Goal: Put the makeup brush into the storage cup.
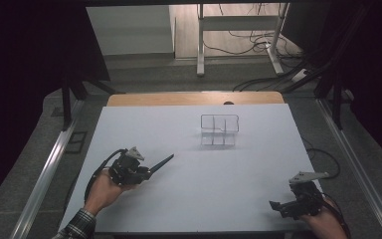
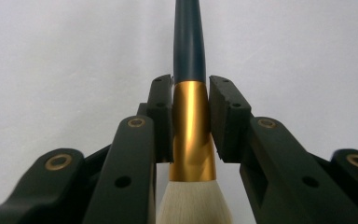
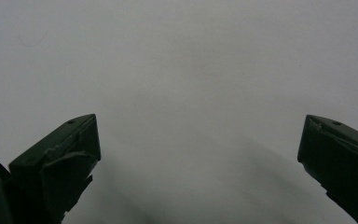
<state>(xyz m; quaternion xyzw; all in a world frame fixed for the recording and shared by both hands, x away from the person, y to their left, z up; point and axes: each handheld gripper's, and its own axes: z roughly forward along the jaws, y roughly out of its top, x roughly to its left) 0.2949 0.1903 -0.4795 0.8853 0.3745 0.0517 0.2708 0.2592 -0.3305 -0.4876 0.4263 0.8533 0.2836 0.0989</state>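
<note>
Unlabelled, brush (image 2: 189,93) sits clamped in left tool (image 2: 190,116); right tool (image 3: 198,154) gapes wide, empty.

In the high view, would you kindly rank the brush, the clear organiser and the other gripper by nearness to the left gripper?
1. Dark-handled, gold-ferruled brush, clamped in the left gripper.
2. Clear plastic compartment organiser, ahead, toward the right.
3. Right gripper, at the near right corner.

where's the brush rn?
The brush is clamped by its gold ferrule in the left gripper, at the table's near-left in the high view, handle pointing toward the clear divided organizer.
</note>
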